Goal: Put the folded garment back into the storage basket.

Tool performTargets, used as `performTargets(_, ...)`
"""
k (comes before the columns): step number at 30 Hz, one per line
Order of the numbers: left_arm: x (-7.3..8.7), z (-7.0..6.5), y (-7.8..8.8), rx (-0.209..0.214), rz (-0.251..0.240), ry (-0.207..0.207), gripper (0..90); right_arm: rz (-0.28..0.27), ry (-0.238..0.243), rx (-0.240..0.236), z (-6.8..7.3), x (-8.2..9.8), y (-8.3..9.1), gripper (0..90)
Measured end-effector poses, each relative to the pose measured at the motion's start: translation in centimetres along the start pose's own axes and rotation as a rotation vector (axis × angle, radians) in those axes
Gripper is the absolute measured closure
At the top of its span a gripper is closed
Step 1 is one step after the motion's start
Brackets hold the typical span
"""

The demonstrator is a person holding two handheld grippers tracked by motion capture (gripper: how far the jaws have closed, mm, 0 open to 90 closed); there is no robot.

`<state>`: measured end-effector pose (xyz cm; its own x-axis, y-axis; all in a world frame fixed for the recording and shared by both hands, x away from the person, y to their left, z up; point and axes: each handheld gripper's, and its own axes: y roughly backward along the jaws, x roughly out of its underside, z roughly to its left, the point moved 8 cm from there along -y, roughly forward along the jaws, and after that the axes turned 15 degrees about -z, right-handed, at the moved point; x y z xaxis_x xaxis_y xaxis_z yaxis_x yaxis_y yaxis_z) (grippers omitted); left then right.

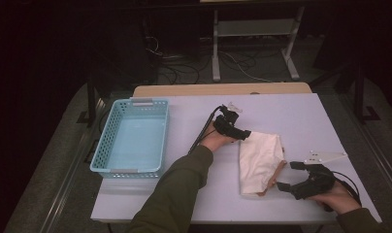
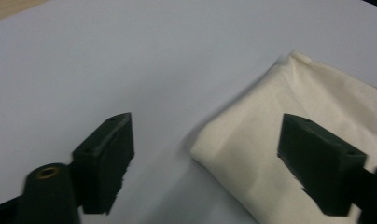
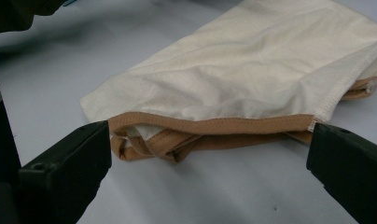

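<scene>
High view of a worktop (image 1: 301, 111) on which a folded cream garment (image 1: 260, 161) with a tan trim lies right of centre, well apart from the empty light-blue basket (image 1: 132, 138) at the left of the frame. The garment forms a compact oblong whose long axis runs from the upper part of the frame down toward the person, slightly tilted; its tan-edged open end (image 3: 210, 128) points to the lower right, toward the right gripper (image 1: 284, 186), and its smooth folded corner (image 2: 210, 149) points to the upper left, toward the left gripper (image 1: 246, 134).

Left gripper view: the jaws stand part open and straddle that corner, one jaw over bare worktop and the other above the cloth; the pads do not press on it. Right gripper view: the jaws are wide, either side of the trimmed end and just short of it, holding nothing.

Judged from this layout, the folding appears largely done, since the cloth already lies in a tidy stack of layers, though some trim loops protrude at the open end. What seems left is to take hold at both ends and either make a further fold or carry the bundle across to the basket; neither grasp is yet made
</scene>
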<state>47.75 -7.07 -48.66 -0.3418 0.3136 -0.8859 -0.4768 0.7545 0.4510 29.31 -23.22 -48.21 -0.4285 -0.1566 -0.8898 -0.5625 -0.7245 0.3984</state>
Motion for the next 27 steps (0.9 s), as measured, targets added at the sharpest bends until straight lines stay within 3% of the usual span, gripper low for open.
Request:
performTargets(3, 0.2, 0.4, -0.3, 0.001, 0.013, 0.019, 31.4, 0.001, 0.000, 0.000, 0.0, 0.0, 0.0, 0.0)
performTargets(5, 0.2, 0.5, -0.5, 0.005, 0.004, 0.038, 41.6, 0.003, 0.004, 0.000, 0.0, 0.0, 0.0, 0.0)
performTargets(11, 0.8, 0.5, -0.8, 0.004, 0.025, 0.073, 49.7, 0.003, 0.004, 0.000, 0.0, 0.0, 0.0, 0.0)
performTargets(16, 1.3, 0.3, -1.0, 0.005, 0.059, 0.051, 52.4, 0.005, 0.007, -0.003, 0.0, 0.1, 0.0, 0.0)
performTargets(27, 1.6, -0.1, -1.1, 0.019, 0.084, 0.021, 63.8, 0.004, 0.008, -0.004, 0.0, 0.1, 0.0, 0.0)
